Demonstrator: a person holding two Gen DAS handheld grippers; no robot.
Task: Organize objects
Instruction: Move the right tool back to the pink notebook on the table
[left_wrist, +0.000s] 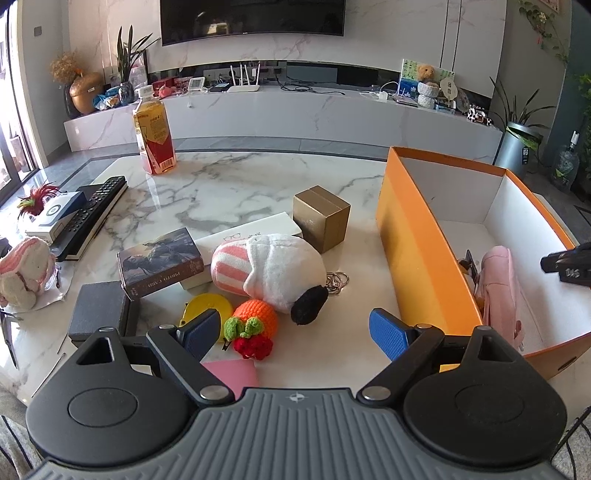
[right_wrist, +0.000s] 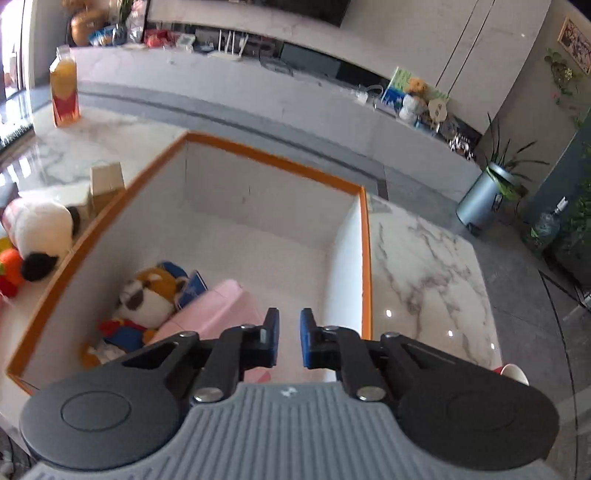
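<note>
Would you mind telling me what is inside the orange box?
Inside the orange box: a pink pouch and a plush toy on blue items. Whatever lies underneath them is covered.

A plush toy (left_wrist: 273, 271) is lying on the table (left_wrist: 229, 184) left of the open box (left_wrist: 413, 236), a small carton (left_wrist: 321, 218) sitting behind it (a pouch (right_wrist: 218, 306) is lying in the box)

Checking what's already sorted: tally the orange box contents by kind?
Inside the orange cardboard box:
Plush toys: 1, brown-and-white stuffed animal
Pouches: 1, pink soft pouch
Cards: 1, blue card
Total: 3
</note>
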